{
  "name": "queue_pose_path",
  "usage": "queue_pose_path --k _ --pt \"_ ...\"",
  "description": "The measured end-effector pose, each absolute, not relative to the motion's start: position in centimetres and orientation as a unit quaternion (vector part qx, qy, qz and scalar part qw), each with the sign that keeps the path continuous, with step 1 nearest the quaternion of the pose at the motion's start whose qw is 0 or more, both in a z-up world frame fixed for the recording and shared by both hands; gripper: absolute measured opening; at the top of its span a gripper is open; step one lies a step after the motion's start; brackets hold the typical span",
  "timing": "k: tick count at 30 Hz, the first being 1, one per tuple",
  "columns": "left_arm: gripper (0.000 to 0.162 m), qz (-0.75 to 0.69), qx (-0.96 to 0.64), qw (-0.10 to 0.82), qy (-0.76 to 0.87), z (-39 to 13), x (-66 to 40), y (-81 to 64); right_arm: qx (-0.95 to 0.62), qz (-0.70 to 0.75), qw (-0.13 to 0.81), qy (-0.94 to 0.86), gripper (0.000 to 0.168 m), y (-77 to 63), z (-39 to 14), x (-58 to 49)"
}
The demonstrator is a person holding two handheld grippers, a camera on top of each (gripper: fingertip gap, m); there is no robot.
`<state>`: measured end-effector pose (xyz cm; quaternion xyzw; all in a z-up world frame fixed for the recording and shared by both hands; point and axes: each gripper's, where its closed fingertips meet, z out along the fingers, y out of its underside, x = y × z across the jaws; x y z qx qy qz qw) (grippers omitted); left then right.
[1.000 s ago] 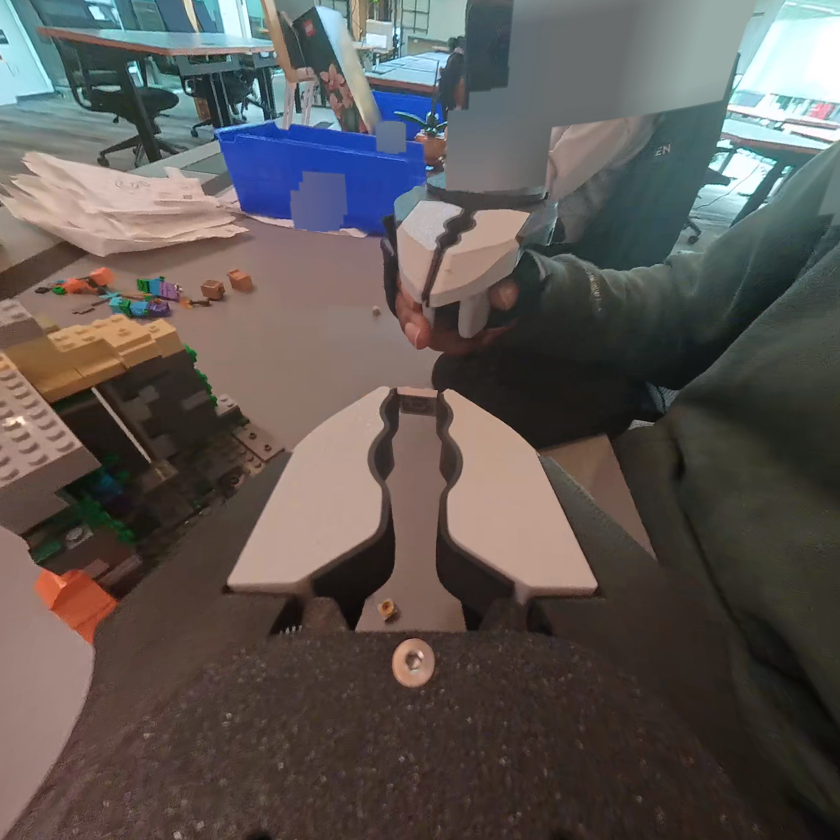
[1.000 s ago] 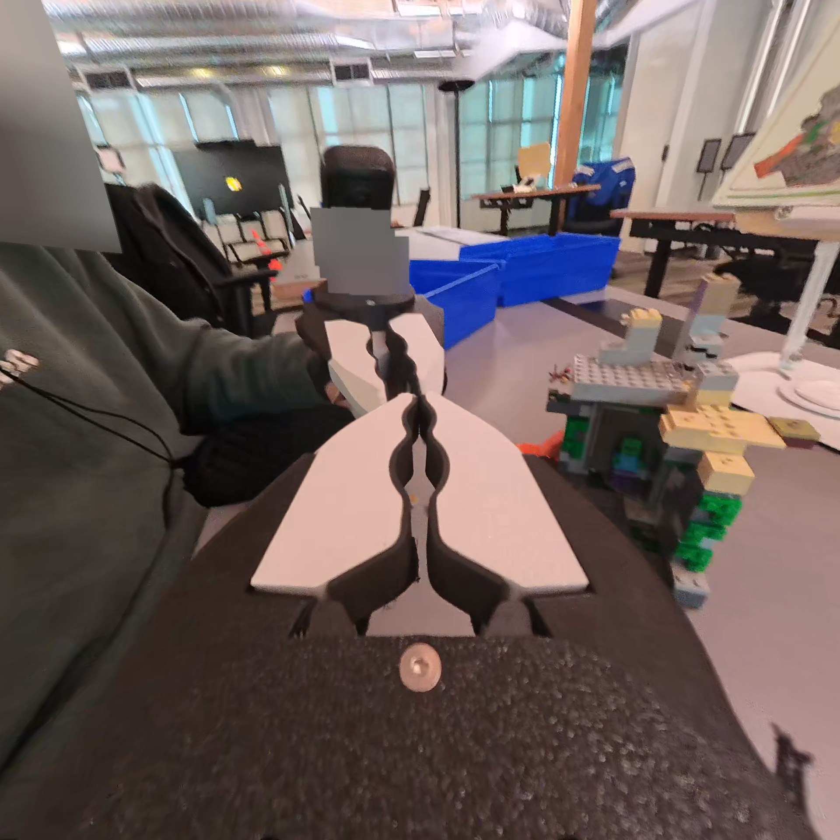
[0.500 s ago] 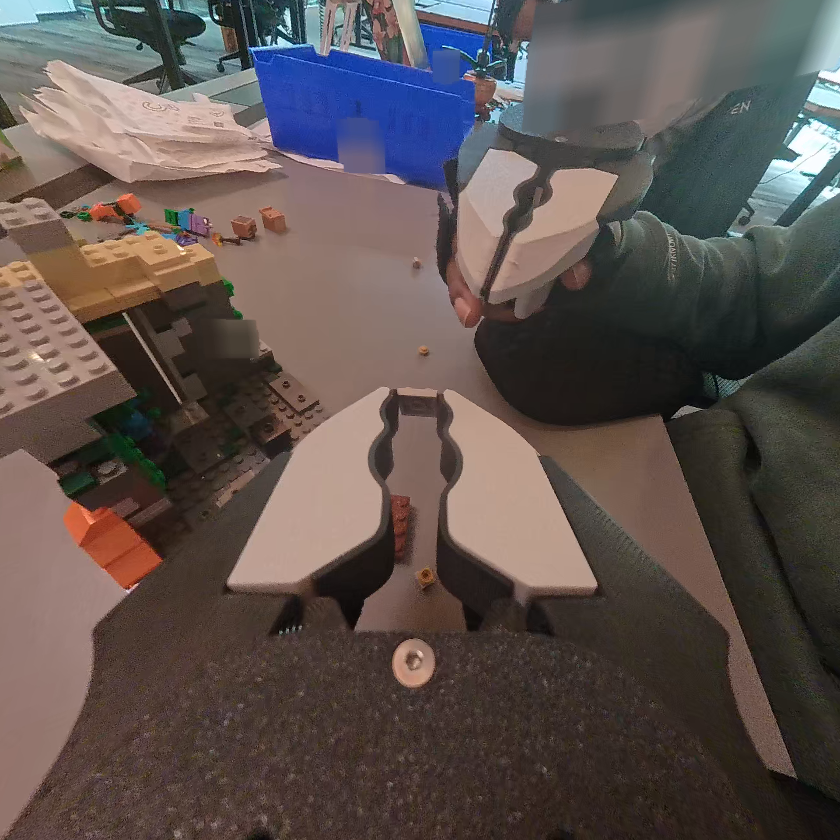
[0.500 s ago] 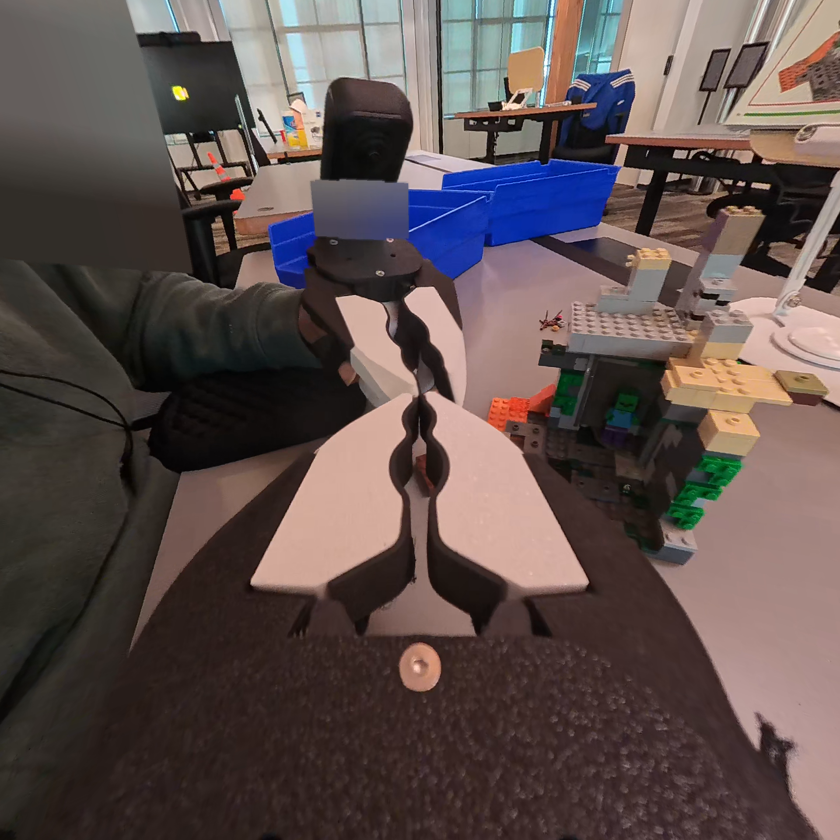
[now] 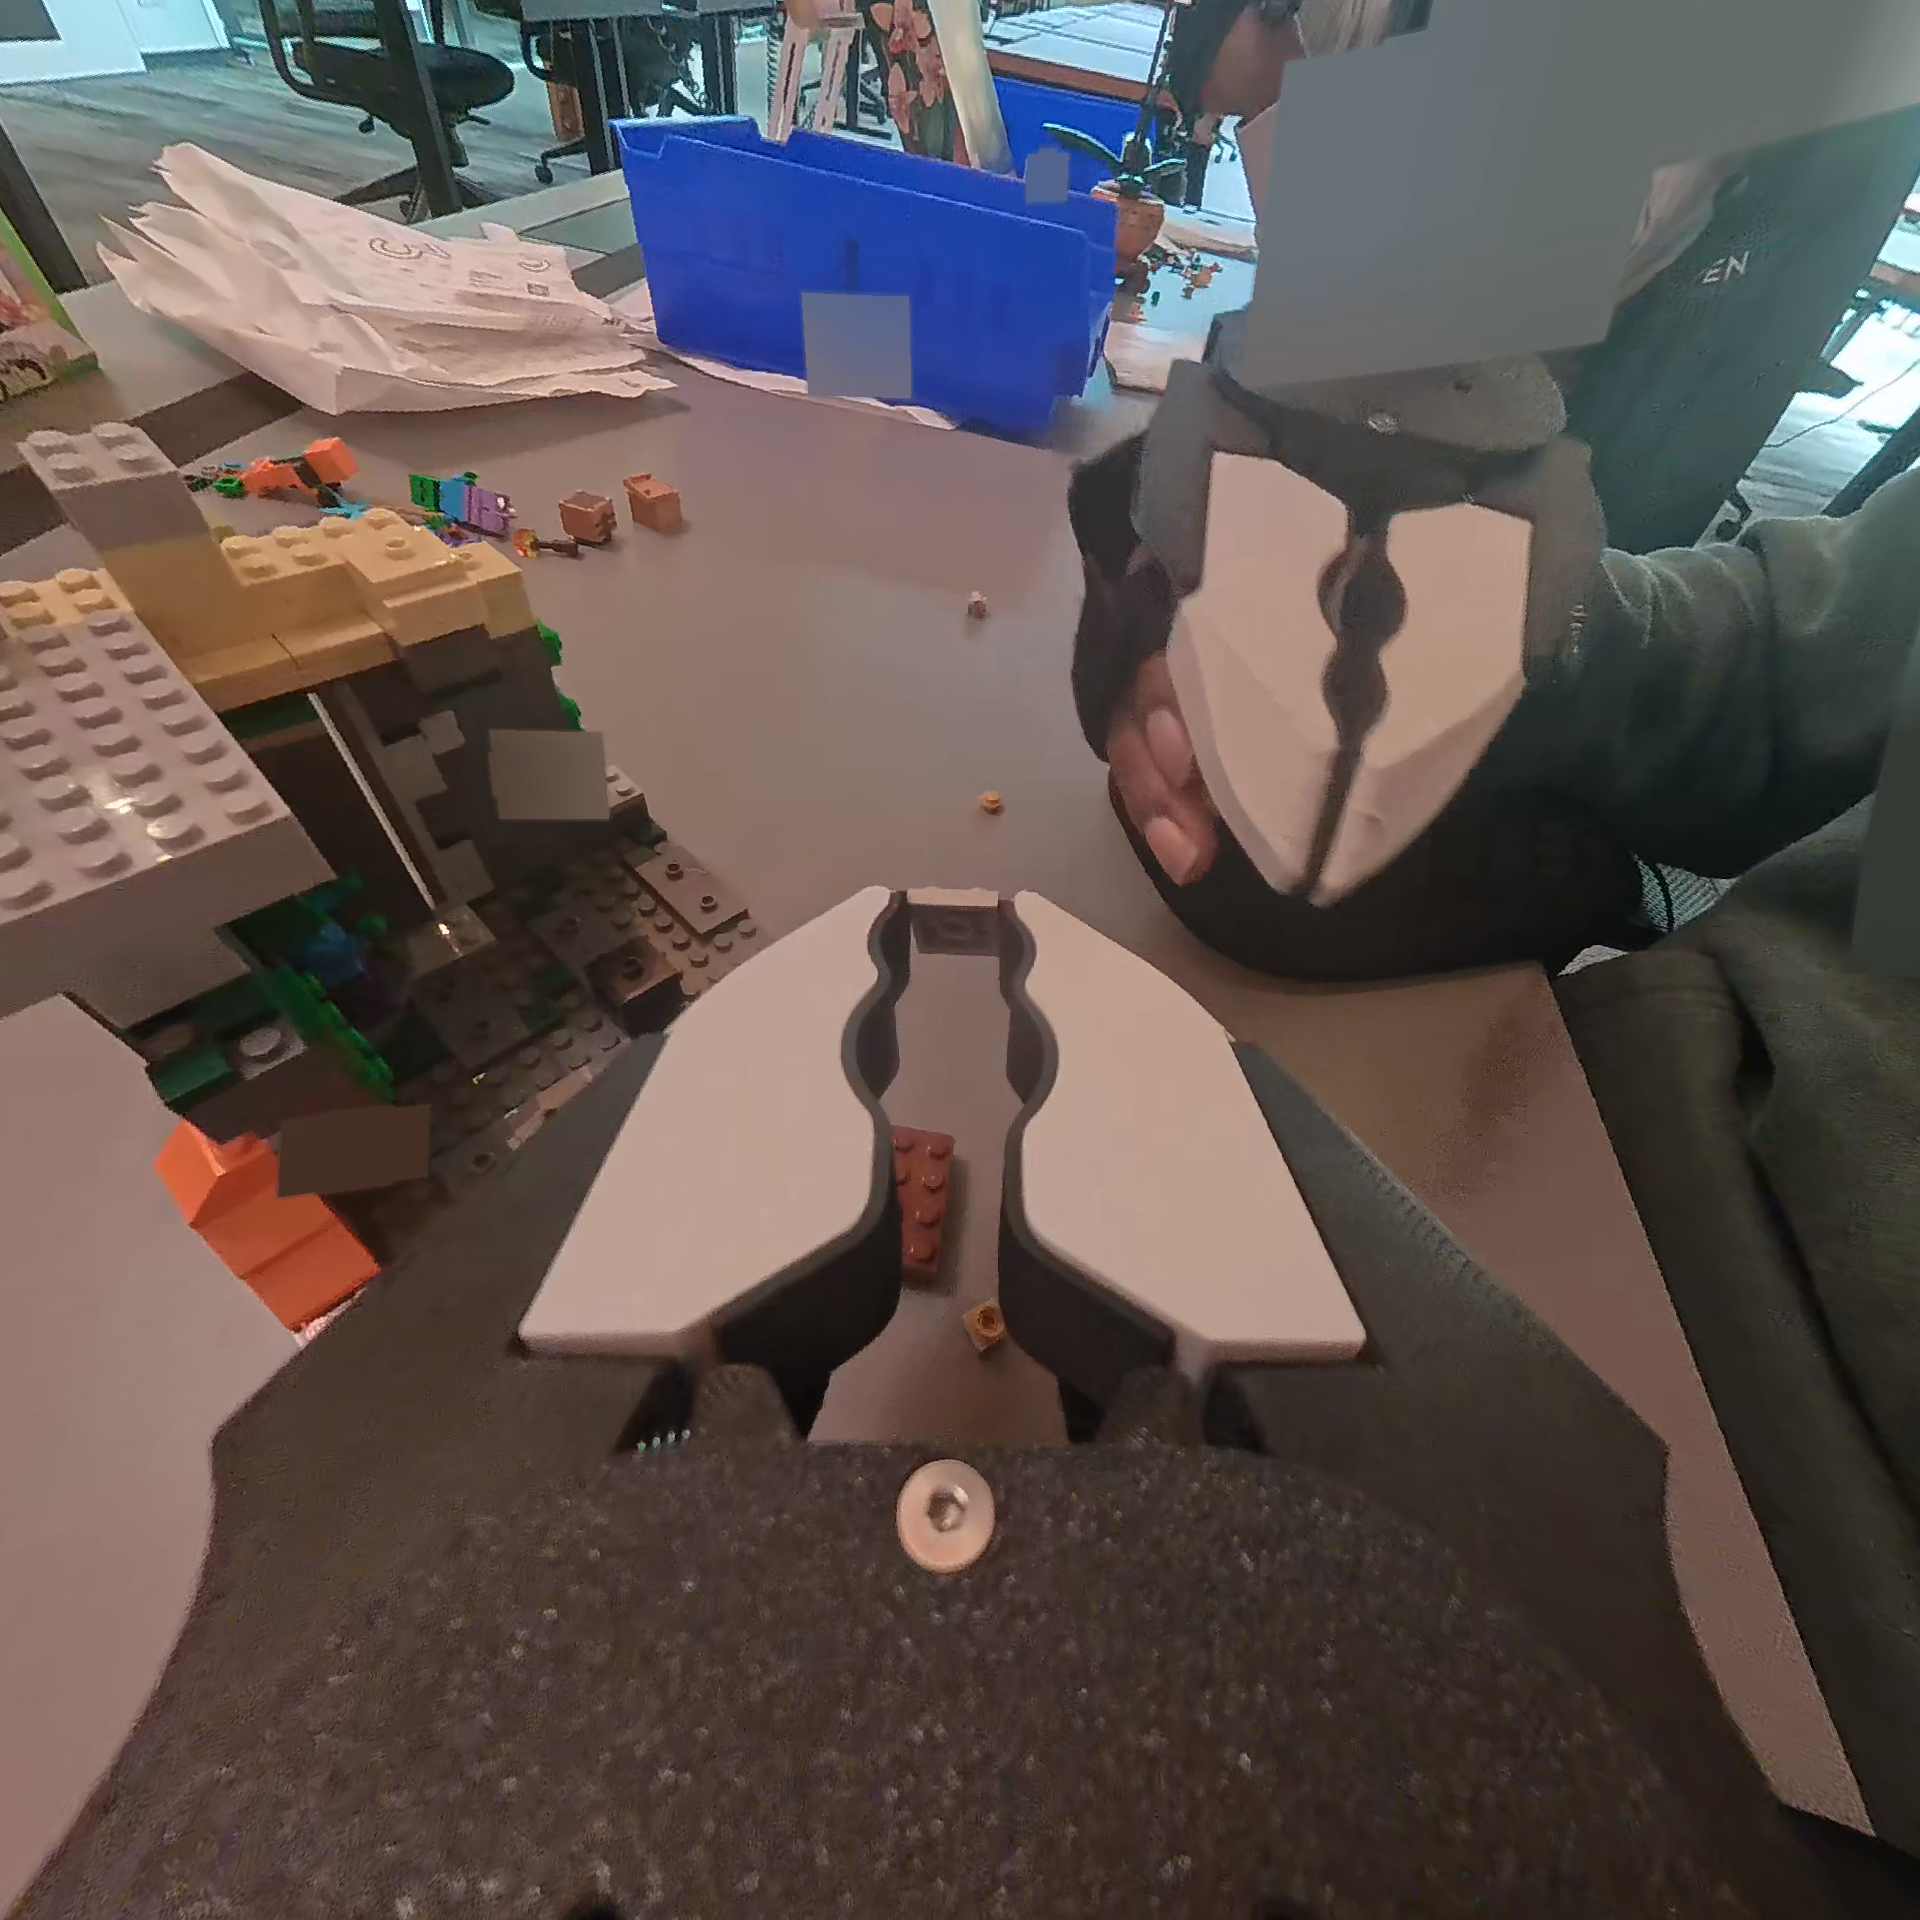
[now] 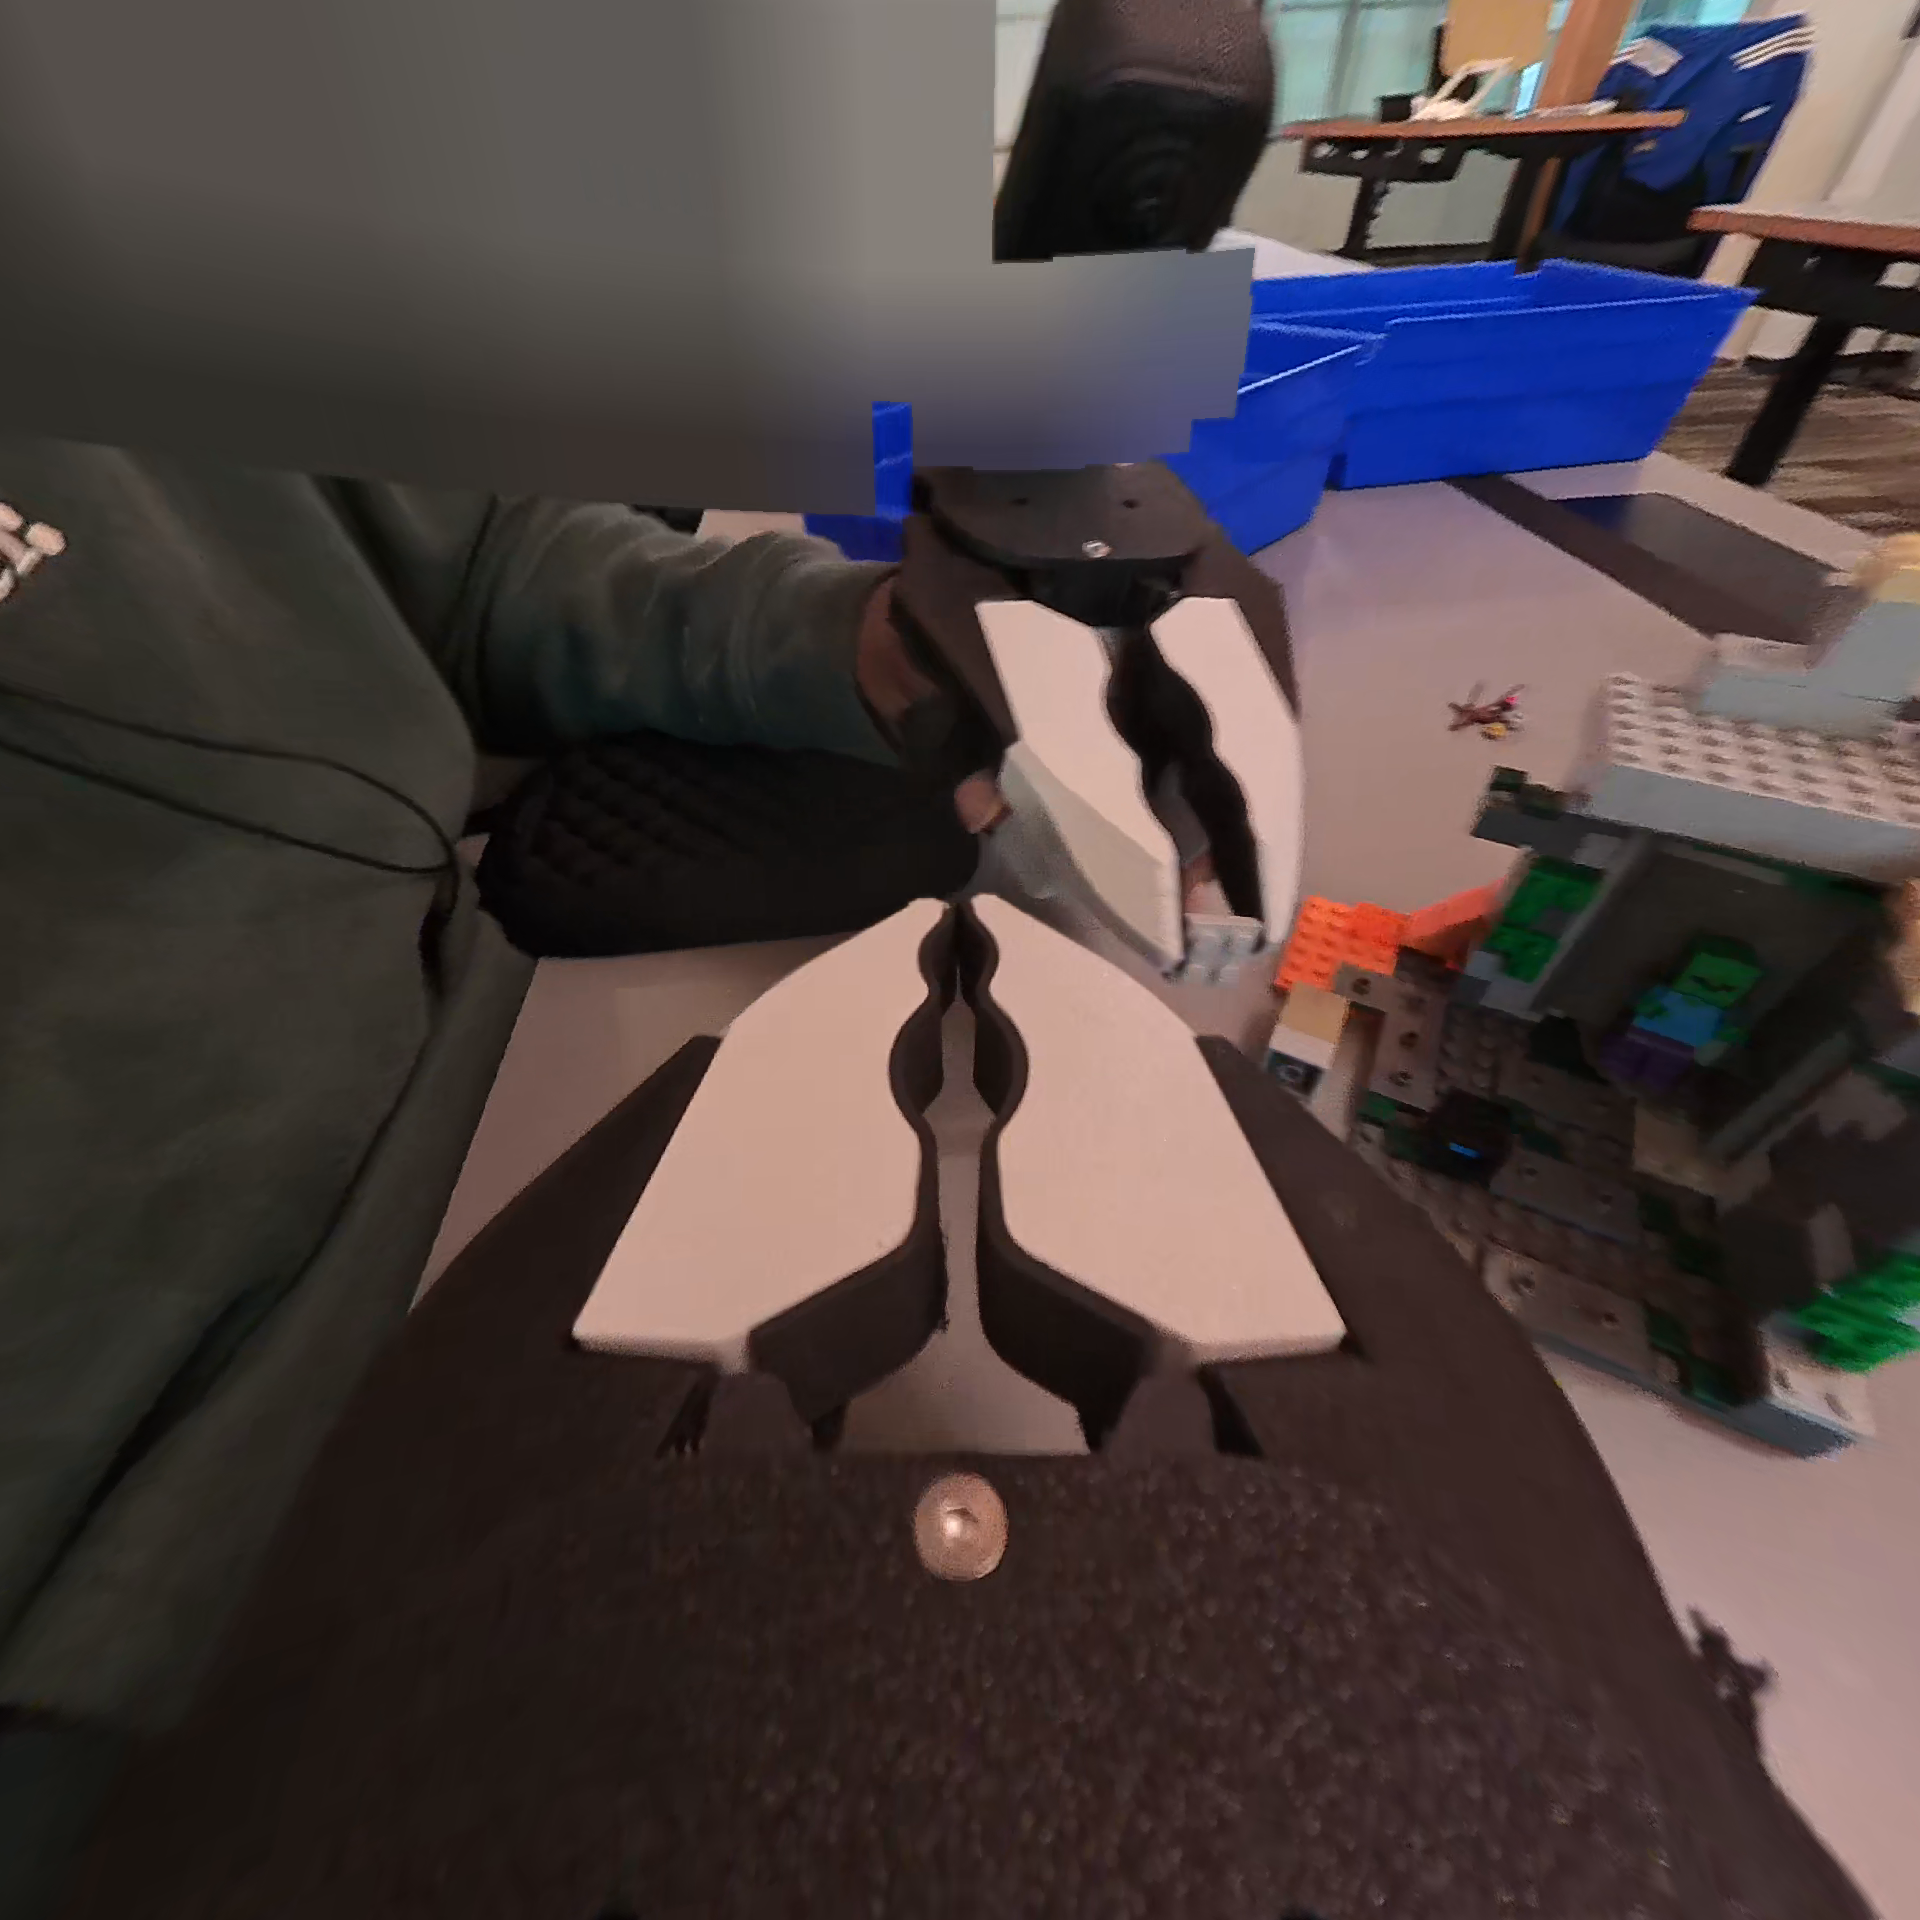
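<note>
My left gripper (image 5: 953, 902) is shut on a small grey brick (image 5: 953, 927) held at its tips above the grey table (image 5: 831, 644). Under its fingers on the table lie a reddish-brown plate (image 5: 925, 1195) and a tiny tan stud (image 5: 985, 1325). A large brick build (image 5: 312, 831) with tan, grey and green parts stands to its left. My right gripper (image 6: 956, 909) is shut with nothing seen in it. It shows in the left wrist view (image 5: 1317, 883) pointing down at the right. The right wrist view shows the left gripper (image 6: 1221, 940) with the brick, next to the build (image 6: 1662, 1039).
A blue bin (image 5: 862, 260) and a heap of paper bags (image 5: 364, 301) lie at the back. Loose small pieces (image 5: 457, 499) lie beyond the build. An orange piece (image 5: 260, 1216) sits at its foot. More blue bins (image 6: 1507, 374) stand behind. The table edge (image 5: 1621, 1351) runs at the right. One gripper's finger ends stand about 6 cm off the other's. My left tips are roughly 7 cm from the reddish-brown plate (image 5: 925, 1195).
Both grippers have tilted down and come lower over the table near the build. The brown plate and tan stud now show under my left fingers. The grey brick stays held.
</note>
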<state>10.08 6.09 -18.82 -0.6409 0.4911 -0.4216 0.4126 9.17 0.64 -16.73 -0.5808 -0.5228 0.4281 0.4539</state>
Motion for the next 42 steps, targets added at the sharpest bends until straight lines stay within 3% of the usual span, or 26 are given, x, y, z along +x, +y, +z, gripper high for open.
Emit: queue_pose_path --k 15,33,42 --pt "0.016 -0.423 -0.651 0.454 0.437 -17.4 8.7 7.7 -0.488 0.466 0.295 -0.676 0.000 -9.6 -19.8 1.7" --pt "0.016 -0.353 -0.676 0.494 0.418 -16.1 5.1 4.5 -0.444 0.448 0.251 -0.734 0.001 -14.4 -20.9 -0.2" --pt "0.016 -0.317 -0.692 0.501 0.411 -15.2 2.0 0.8 -0.427 0.437 0.237 -0.755 0.013 -16.3 -19.7 1.3"
